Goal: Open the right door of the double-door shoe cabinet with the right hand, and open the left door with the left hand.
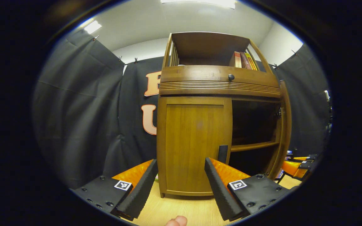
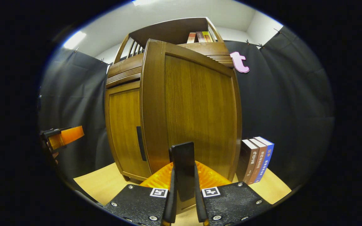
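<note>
The shoe cabinet stands on the pale wooden surface against the booth's black cloth wall, with books on its open top shelf. Three more books stand upright just beside it on the right.

The right door is swung wide; in the left gripper view it stands edge-on at the cabinet's right side and the dark interior with a shelf is exposed. The left door is closed, its dark vertical handle at the inner edge.

The right tongs are closed on the right door's handle, both fingers pressing its sides. The left tongs are spread wide and hold nothing, pointed at the lower part of the left door, apart from it.

The right-door step looks essentially done; the left door is now the one in hand. The next move likely calls for shifting the left tongs toward their right finger's side so the handle sits between the fingers, closing, then pulling outward along the hinge arc.
</note>
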A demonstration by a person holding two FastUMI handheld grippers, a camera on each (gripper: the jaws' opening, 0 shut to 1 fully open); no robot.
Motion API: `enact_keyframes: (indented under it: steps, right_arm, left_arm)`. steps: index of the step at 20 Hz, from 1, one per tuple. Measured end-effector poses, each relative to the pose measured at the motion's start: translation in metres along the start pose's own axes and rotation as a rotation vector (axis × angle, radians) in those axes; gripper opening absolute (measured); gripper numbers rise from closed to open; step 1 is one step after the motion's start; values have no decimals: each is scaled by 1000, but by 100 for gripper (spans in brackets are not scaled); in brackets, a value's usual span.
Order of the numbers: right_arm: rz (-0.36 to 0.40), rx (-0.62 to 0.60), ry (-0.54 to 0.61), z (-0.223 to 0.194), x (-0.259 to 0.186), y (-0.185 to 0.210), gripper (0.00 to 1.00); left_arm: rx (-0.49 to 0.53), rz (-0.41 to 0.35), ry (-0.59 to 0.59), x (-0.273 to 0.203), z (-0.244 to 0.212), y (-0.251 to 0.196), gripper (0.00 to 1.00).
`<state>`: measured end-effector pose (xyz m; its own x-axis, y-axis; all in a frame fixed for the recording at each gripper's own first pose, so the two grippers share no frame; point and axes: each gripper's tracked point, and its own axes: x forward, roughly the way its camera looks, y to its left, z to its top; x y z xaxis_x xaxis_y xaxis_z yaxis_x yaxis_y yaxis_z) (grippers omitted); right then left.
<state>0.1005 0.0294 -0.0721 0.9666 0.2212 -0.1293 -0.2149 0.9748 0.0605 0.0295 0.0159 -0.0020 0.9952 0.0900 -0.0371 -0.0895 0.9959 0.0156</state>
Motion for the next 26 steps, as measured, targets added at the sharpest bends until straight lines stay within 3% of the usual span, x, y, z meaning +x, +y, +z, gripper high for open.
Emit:
enact_keyframes:
  steps: [1, 2, 5, 6, 7, 8, 9, 10, 12, 13, 14, 16, 17, 18, 19, 20, 21, 22, 26]
  right_arm:
    - [-10, -9, 3, -1, -7, -8, 34]
    - [-29, -16, 6, -1, -14, -18, 24]
    - [-103, -52, -4, 2, -33, -50, 19]
    - [-123, -57, -9, 2, -37, -60, 27]
    - [-129, -56, -14, 4, -40, -68, 4]
    - [-126, -59, -17, 2, -41, -70, 14]
    - [-117, -73, -20, 3, -42, -71, 24]
    - [-109, -93, -19, 3, -43, -73, 13]
    - [-118, -118, -14, 3, -47, -84, 13]
    - [-136, -118, -13, 3, -48, -92, 24]
    - [-153, -117, -14, 5, -51, -102, 12]
    - [-187, -146, -10, 5, -54, -121, 10]
    - [-181, -155, -11, 6, -55, -126, 8]
    - [-171, -152, -12, 6, -56, -127, 17]
    - [-161, -154, -18, 7, -57, -130, 16]
    - [-153, -156, -18, 7, -58, -135, 6]
    - [-145, -152, -17, 7, -58, -139, 16]
    - [-137, -146, -17, 7, -58, -142, 5]
    - [-82, -143, -15, 7, -58, -154, 5]
  left_arm:
    - [-6, -6, -4, 2, 0, -3, 95]
    - [-6, -13, -6, 3, -1, -7, 95]
    - [11, -20, -19, 5, 3, -14, 94]
    - [14, -27, -23, 3, 3, -17, 94]
    - [19, -30, -25, 2, 2, -19, 96]
    - [23, -31, -22, 2, 1, -20, 99]
    - [23, -34, -16, 3, -2, -22, 94]
    - [18, -37, -11, 6, -3, -24, 94]
    - [8, -40, 8, 10, -9, -27, 98]
    - [6, -37, 4, 11, -9, -26, 96]
    - [10, -30, -2, 11, -7, -24, 94]
    - [27, -12, -15, 11, -6, -21, 94]
    - [31, -9, -20, 11, -5, -21, 94]
    - [30, -9, -22, 11, -5, -21, 95]
    - [30, -9, -21, 12, -4, -21, 96]
    - [29, -6, -21, 12, -5, -21, 96]
    - [29, -3, -22, 12, -4, -21, 96]
    - [27, -2, -24, 11, -4, -20, 94]
    - [27, 9, -29, 6, -3, -15, 94]
